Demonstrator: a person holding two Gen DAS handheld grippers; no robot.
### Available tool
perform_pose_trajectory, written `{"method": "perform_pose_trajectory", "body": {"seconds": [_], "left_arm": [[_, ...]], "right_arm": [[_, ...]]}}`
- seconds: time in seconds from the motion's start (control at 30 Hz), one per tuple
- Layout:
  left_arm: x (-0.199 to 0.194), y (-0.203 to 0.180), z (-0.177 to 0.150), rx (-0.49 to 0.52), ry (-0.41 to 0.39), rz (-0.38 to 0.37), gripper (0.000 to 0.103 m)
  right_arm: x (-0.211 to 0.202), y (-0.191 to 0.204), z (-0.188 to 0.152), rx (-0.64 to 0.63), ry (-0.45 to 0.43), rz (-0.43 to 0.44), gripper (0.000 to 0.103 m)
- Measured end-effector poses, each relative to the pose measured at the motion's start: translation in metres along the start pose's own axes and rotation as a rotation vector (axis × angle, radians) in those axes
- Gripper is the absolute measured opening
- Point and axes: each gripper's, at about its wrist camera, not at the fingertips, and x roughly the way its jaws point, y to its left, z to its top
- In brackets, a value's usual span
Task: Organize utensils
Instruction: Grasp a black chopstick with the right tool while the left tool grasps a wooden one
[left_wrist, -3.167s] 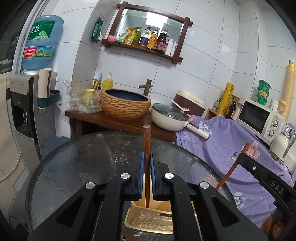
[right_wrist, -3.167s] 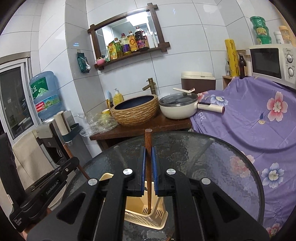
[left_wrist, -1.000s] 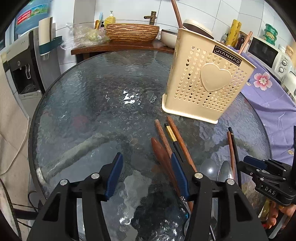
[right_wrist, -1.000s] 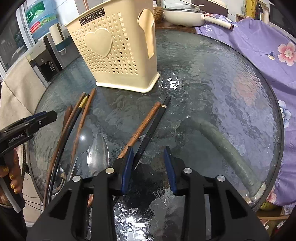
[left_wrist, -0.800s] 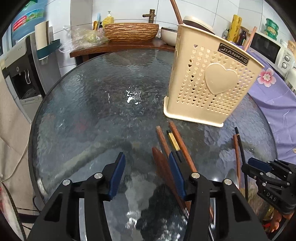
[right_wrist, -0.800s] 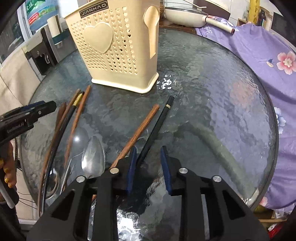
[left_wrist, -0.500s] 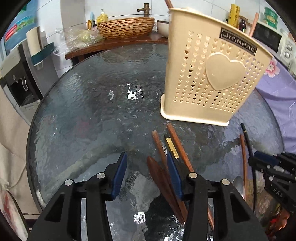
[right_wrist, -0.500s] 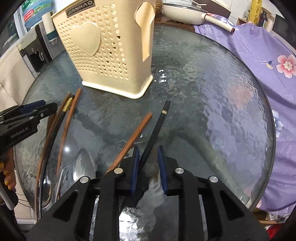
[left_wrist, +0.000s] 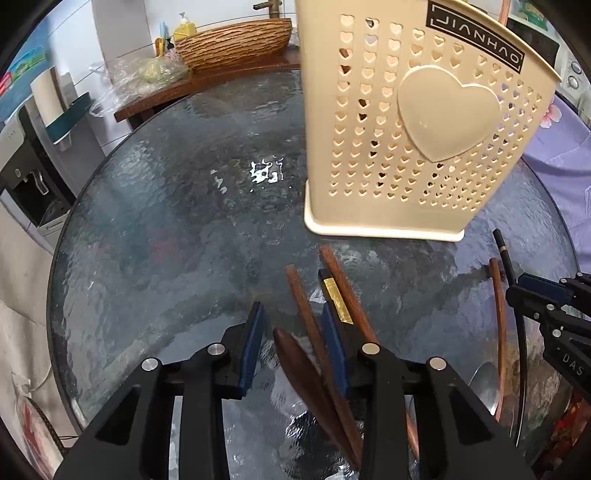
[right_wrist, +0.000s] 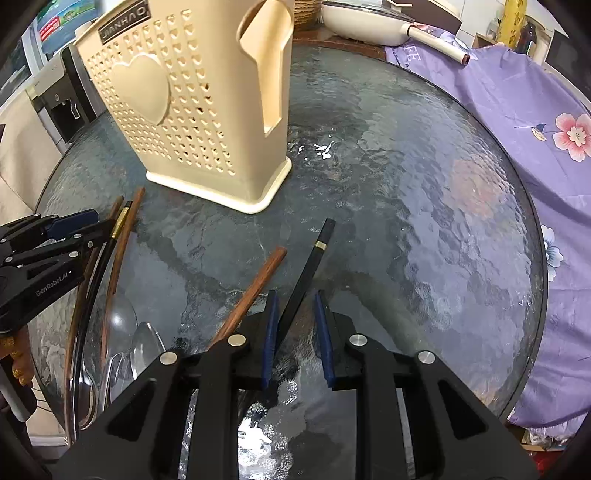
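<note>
A cream perforated utensil holder stands upright on the round glass table. In front of it lie brown chopsticks, a black chopstick with a gold band and a dark wooden handle. My left gripper is closing, with one brown chopstick and the dark handle's tip between its jaws; the left pad stands clear of both. My right gripper straddles another black chopstick, which leans by the left pad with a gap to the right pad. A brown chopstick lies just left of it.
Metal spoons lie near the table's front edge between the two grippers. A purple floral cloth drapes to the right, with a cream pan behind. A woven basin and a water dispenser stand beyond the table.
Both grippers have moved closer to the holder. Both pairs of jaws have narrowed, the left around the brown chopstick and dark handle, the right around the black chopstick.
</note>
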Motion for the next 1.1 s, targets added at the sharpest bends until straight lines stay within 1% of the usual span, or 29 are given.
{"method": "perform_pose_trajectory", "body": {"seconds": [0.1, 0.17, 0.2, 0.27, 0.3, 0.37, 0.57, 0.77, 0.93, 1.1], "left_arm": [[0.004, -0.002, 0.007, 0.01, 0.013, 0.003, 0.027], [0.005, -0.002, 0.01, 0.014, 0.021, -0.008, 0.02], [0.006, -0.002, 0.011, 0.014, 0.026, -0.012, 0.018], [0.007, -0.006, 0.013, 0.029, 0.028, -0.007, 0.011], [0.008, -0.007, 0.014, 0.034, 0.029, -0.003, 0.011], [0.008, -0.009, 0.014, 0.037, 0.032, 0.006, 0.01], [0.007, -0.011, 0.011, 0.016, 0.031, 0.014, 0.009], [0.004, -0.006, 0.009, -0.037, 0.017, -0.019, 0.007], [-0.014, -0.005, 0.009, -0.043, -0.03, -0.033, 0.007], [-0.035, -0.003, 0.007, -0.058, -0.073, -0.059, 0.007]], "right_arm": [[0.004, -0.003, 0.007, 0.005, 0.007, -0.001, 0.021], [0.006, -0.004, 0.011, 0.009, 0.012, -0.004, 0.021], [0.008, -0.005, 0.014, 0.011, 0.015, -0.005, 0.021], [0.011, -0.007, 0.019, 0.023, 0.022, -0.008, 0.021], [0.012, -0.008, 0.022, 0.027, 0.023, -0.01, 0.02], [0.015, -0.008, 0.026, 0.032, 0.027, -0.017, 0.015], [0.019, -0.006, 0.032, 0.037, 0.024, -0.022, 0.009], [0.019, -0.01, 0.027, 0.084, 0.004, 0.007, 0.008], [0.02, -0.022, 0.026, 0.129, -0.009, 0.044, 0.008], [0.013, -0.035, 0.025, 0.173, -0.043, 0.096, 0.008]]}}
